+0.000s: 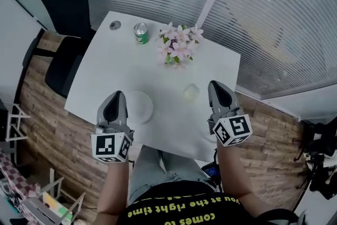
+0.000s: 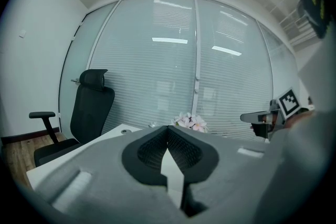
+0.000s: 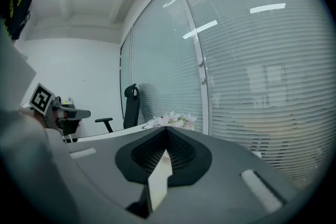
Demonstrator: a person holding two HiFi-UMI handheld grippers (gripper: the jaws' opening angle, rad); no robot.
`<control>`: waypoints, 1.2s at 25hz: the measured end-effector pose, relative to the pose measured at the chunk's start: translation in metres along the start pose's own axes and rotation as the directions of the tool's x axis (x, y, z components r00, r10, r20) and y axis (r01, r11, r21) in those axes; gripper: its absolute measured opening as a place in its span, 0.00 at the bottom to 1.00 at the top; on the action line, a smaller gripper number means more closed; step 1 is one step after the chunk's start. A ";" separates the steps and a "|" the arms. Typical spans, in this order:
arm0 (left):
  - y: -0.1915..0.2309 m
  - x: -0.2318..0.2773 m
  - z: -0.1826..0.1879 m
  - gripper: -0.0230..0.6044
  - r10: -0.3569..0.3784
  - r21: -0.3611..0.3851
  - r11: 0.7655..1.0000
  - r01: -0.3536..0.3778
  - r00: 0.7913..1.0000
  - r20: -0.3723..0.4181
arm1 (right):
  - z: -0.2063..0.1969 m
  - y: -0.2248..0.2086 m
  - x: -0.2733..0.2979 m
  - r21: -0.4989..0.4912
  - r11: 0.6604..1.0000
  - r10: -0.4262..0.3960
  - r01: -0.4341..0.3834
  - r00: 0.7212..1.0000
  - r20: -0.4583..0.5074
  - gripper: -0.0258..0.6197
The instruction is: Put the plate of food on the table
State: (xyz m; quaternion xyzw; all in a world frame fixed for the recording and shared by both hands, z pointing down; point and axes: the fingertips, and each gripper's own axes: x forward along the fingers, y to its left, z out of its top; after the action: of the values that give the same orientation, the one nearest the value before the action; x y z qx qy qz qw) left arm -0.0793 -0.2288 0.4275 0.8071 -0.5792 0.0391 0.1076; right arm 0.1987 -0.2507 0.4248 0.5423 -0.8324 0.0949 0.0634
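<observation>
Well left of the flowers, beyond the edge of the table: a black chair, out of the way. Front left of the flowers, over the near edge: left gripper, jaws pressed together, gripping nothing. Far left of the flowers, by the back edge: a small round cap. Just beside the left gripper, on the flower side, already flat on the table: a white plate, too pale to make out any food. Close left of the flowers: a green can. Just in front of the flowers: a small clear cup. Front right of the flowers: right gripper, likewise closed tight and empty.

Judged from that: placing apparently done, or not begun with another plate out of view; cannot tell which. Next, if shifting the plate further in: open the left jaws, take the rim, slide toward the flowers. Only bare top between plate and flowers. Worth steering clear of the cup.
</observation>
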 end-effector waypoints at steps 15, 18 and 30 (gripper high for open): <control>0.004 0.015 -0.021 0.04 -0.009 -0.021 1.000 0.009 1.000 -0.021 | -0.091 0.007 0.037 0.017 0.993 0.119 -0.118 0.973 -0.199 0.25; 0.004 0.016 -0.027 0.04 -0.008 -0.025 1.000 0.007 1.000 -0.027 | -0.107 0.010 0.043 0.001 0.988 0.153 -0.157 0.959 -0.240 0.30; 0.007 0.022 -0.045 0.04 0.007 -0.040 0.999 -0.009 0.999 -0.050 | -0.184 0.010 0.060 -0.108 0.964 0.173 -0.245 0.878 -0.446 0.62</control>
State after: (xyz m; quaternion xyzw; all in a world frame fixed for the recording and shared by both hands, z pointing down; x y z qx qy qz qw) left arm -0.0760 -0.2419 0.4769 0.8011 -0.5804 0.0482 0.1380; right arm 0.1658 -0.2584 0.6156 0.4076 -0.8561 0.1517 0.2792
